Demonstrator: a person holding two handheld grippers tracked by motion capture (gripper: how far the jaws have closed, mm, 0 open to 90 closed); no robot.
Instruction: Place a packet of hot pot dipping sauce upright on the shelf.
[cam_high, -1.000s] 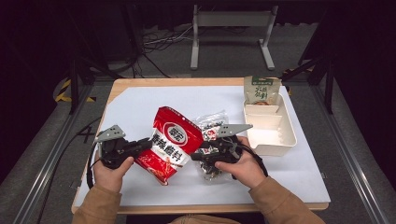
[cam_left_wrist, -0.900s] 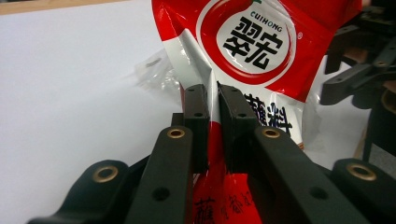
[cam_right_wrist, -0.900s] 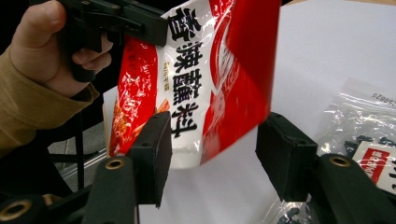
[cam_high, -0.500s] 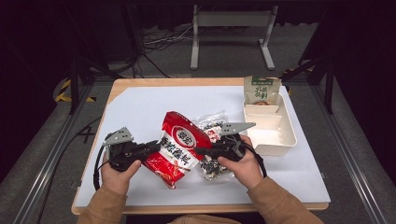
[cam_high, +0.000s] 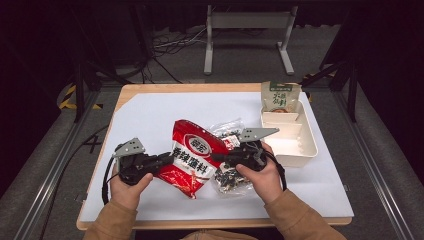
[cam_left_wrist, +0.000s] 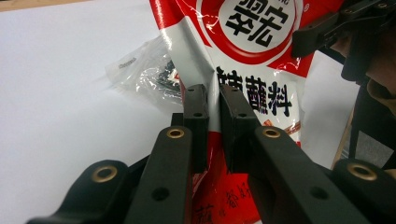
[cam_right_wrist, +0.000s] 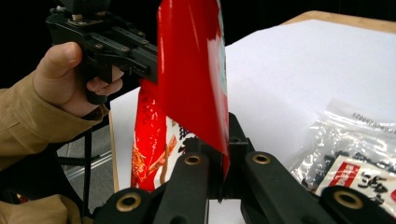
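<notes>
We note the pouch (cam_high: 192, 159) is glossy red with a white band, a red-ringed white roundel and black characters. The bag (cam_high: 230, 175) beside it is clear film over dark contents, with a small red-and-white label. The tray (cam_high: 305, 150) at the table's right edge is cream; the packet (cam_high: 280, 97) at its far end is green and white. The table (cam_high: 150, 115) top is white with a light wood rim. Both sleeves (cam_high: 295, 220) are tan.

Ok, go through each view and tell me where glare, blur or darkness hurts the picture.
High view: the white table cover is bright while the surrounding floor sinks into dark. Left gripper view: glare streaks the red packet, and the near claw arms are soft. Right gripper view: the packet's red back shines, and the dark backdrop hides detail behind the hand.
</notes>
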